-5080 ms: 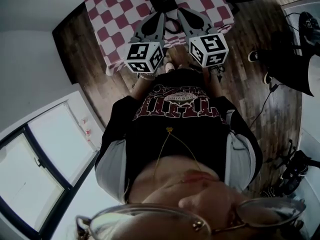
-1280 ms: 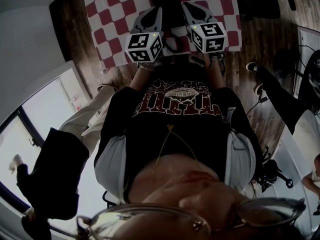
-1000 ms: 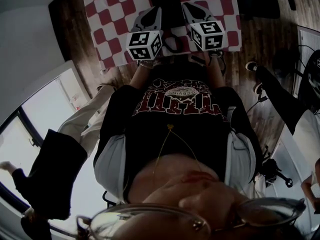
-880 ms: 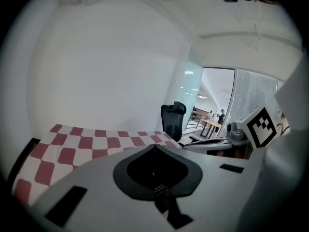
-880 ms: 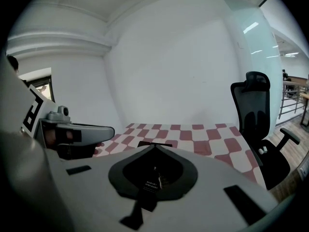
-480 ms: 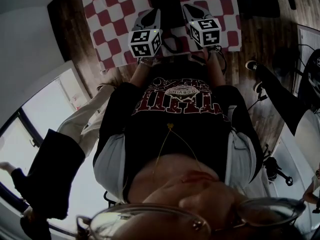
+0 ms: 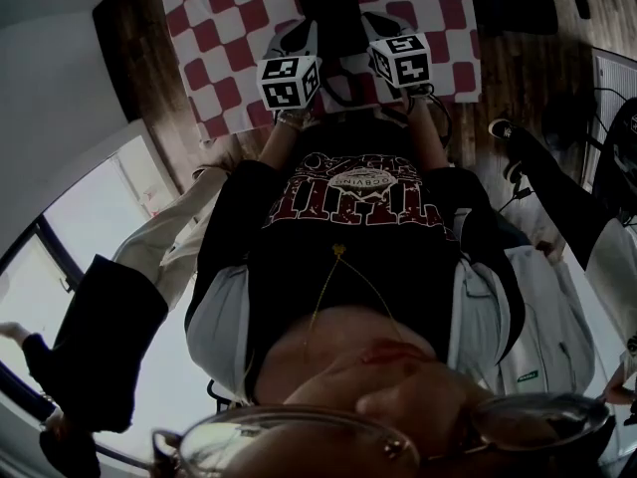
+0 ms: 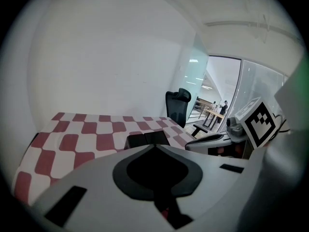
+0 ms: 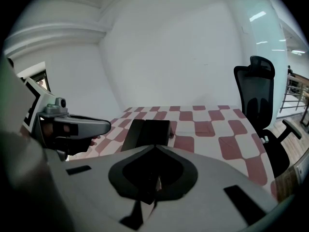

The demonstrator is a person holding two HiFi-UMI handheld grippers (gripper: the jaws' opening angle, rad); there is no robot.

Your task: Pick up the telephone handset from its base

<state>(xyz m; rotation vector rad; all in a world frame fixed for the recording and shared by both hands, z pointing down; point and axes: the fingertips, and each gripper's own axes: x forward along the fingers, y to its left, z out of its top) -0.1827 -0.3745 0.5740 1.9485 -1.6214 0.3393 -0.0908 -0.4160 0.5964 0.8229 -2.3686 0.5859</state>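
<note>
While the left gripper [image 8: 154,146] points out over the desk [image 8: 72,141], its jaws are clenched tip to tip with nothing between them. The right gripper [image 9: 154,147] is beside it, jaws likewise pressed together and empty. Each gripper shows at the edge of the other's view, level with it and apart from it.

The black telephone [image 9: 147,132] sits on the desk's red-and-white checked cloth [image 7: 224,38]. It lies just beyond both sets of jaw tips and roughly on the line between the two grippers. Neither pair of jaws rests on it. In this dim light the handset and the base read as one dark block. A slanted slab on its left side in the right gripper view may be the handset, though I cannot tell for sure.

From the head view, both marker cubes hang over the near edge of the desk, in front of the person's black printed shirt [image 7: 348,227]. A black office chair [image 9: 256,93] stands by the desk's right side. Dark wooden floor [image 7: 129,48] surrounds the desk.
</note>
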